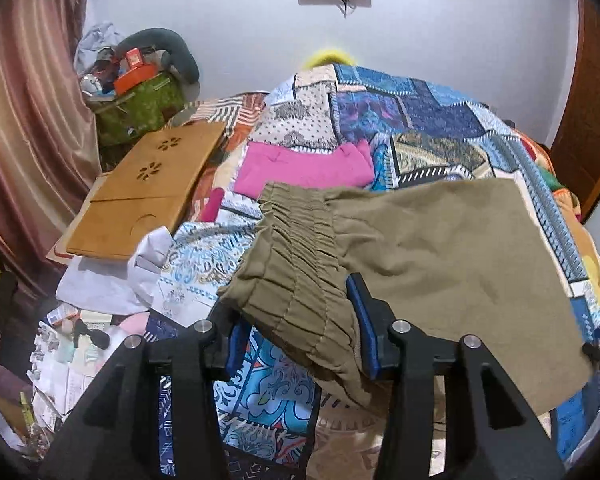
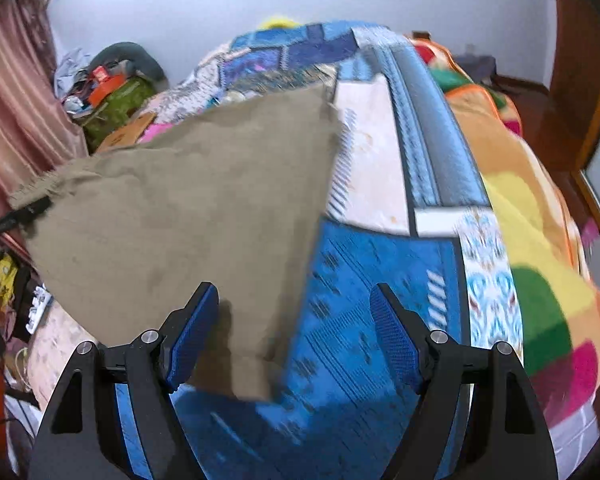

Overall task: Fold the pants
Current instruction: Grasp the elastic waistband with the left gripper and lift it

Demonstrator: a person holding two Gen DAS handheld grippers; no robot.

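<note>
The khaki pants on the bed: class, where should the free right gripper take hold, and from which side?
Probably the lower corner of the khaki pants nearest the right gripper, whose jaws stand open around it. Come in low from the near side, over the blue patchwork bedspread: that corner tapers to a thin flat point. The left gripper straddles the bulky gathered waistband.

Olive-khaki pants (image 1: 440,248) folded flat on patchwork bedspread (image 1: 420,120) (elastic waistband bunched, leftward).

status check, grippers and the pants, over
Left gripper open, elastic waistband lying between its jaws. Right gripper open, straddling corner of khaki pants. Pants on patchwork bedspread. Pink garment beyond, not obstructing.
</note>
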